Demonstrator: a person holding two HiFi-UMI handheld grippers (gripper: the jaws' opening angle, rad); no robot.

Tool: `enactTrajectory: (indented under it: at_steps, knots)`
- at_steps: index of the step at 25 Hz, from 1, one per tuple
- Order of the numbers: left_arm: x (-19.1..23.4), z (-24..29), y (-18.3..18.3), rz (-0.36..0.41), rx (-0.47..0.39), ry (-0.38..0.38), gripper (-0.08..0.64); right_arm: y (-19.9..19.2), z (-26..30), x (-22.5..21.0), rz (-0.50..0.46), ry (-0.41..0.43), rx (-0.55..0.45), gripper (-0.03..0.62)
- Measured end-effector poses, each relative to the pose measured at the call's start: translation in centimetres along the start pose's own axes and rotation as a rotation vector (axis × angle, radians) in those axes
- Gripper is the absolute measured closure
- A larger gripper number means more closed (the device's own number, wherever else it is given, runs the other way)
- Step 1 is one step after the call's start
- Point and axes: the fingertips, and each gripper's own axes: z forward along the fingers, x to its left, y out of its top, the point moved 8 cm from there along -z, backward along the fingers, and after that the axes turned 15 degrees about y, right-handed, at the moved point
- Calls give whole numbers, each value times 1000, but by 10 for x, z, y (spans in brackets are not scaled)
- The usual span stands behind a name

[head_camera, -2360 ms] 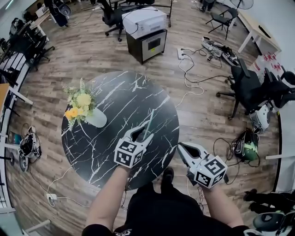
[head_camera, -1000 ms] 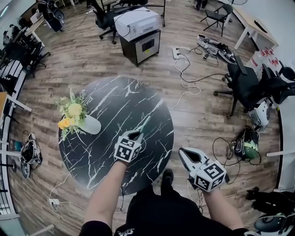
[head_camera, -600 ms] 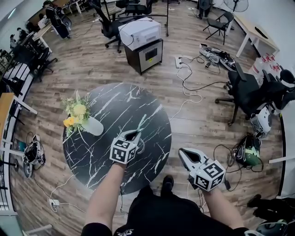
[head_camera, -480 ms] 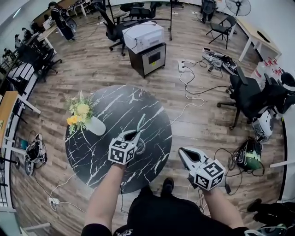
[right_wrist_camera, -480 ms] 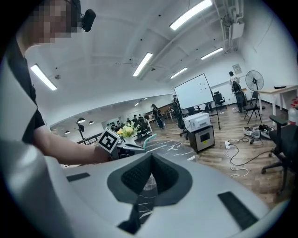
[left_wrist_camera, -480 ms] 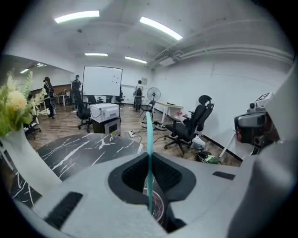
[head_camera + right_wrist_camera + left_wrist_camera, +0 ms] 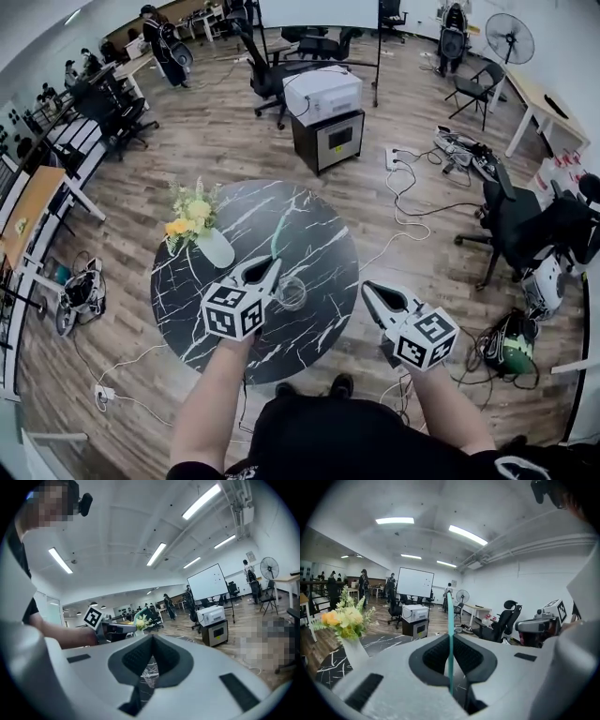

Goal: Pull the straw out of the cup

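Observation:
A teal straw (image 7: 276,246) stands nearly upright above the black marble table (image 7: 319,239). My left gripper (image 7: 271,266) is shut on its lower part. In the left gripper view the straw (image 7: 450,620) runs straight up between the pads, and its lower end hangs free behind them. The clear plastic cup (image 7: 292,293) stands on the table just right of and below that gripper, with the straw lifted out of it. My right gripper (image 7: 367,287) hovers shut and empty off the table's right edge. The cup (image 7: 149,674) shows through the gap behind its jaws.
A white vase of yellow flowers (image 7: 199,225) stands at the table's left side. Beyond the table are a printer on a dark cabinet (image 7: 323,108), loose floor cables (image 7: 408,187) and office chairs (image 7: 525,225). People stand at the far desks.
My left gripper has risen with the straw, drawing it up off the cup. The right gripper has also lifted a little. The head view has tilted up.

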Motion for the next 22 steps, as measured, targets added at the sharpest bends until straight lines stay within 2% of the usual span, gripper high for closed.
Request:
enactTrajectory:
  at_steps: [11,16,22]
  knots:
    - [81,-115,29,-97,-187,165,529,38,54,40,-115,51,-43,589]
    - [128,-162,27,-86,-247,270,529,49,71,58,-148,48,-60,589]
    - [155,-193,20,-93,-296,333,529,53,89,66,-141,41,-49,589]
